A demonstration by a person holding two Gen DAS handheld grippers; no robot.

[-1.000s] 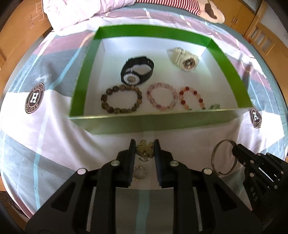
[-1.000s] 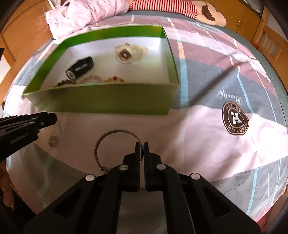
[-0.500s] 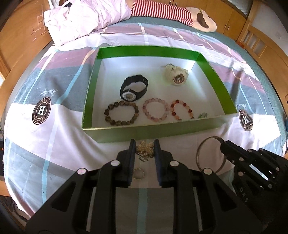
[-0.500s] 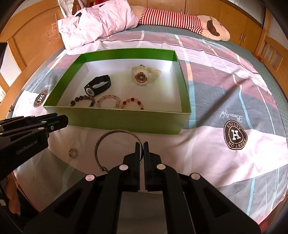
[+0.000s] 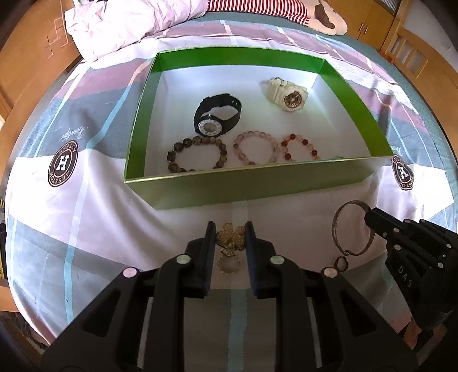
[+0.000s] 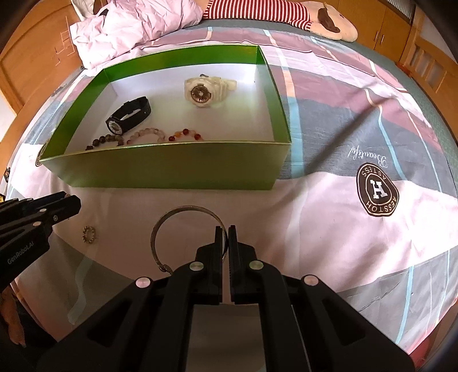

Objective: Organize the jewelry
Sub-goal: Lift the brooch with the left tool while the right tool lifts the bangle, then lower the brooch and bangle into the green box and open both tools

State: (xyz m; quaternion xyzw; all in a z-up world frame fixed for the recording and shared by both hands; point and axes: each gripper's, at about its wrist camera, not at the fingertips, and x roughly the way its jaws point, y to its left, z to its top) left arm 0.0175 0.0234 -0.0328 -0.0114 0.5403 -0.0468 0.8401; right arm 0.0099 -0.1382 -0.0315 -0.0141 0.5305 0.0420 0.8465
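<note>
A green box (image 5: 246, 187) with a white floor sits on the bed (image 5: 86, 217), on a quilt of pink, grey and white blocks. Inside the box, a black watch (image 5: 217, 117) lies near the middle and a cream watch (image 5: 287, 93) toward the far right corner. Along the box's near wall lie three bead bracelets in a row: a brown bracelet (image 5: 197, 156) on the left, a pink bracelet (image 5: 255, 147) in the middle and a red bracelet (image 5: 300, 147) on the right. Outside the box, just before its near wall, the left gripper (image 5: 230, 239) has its fingers closed narrowly on a gold flower brooch (image 5: 230, 237), held above the quilt. Below the brooch, a small toothed ring (image 6: 89, 234) lies on the quilt. To the right of the brooch, also in front of the box, the right gripper (image 6: 225, 243) has its fingers pressed nearly together on the rim of a silver bangle (image 6: 186, 231), with a small loop hanging from the bangle's lower end. A crumpled pale pink blanket (image 5: 128, 25) lies beyond the box's far left corner.
</note>
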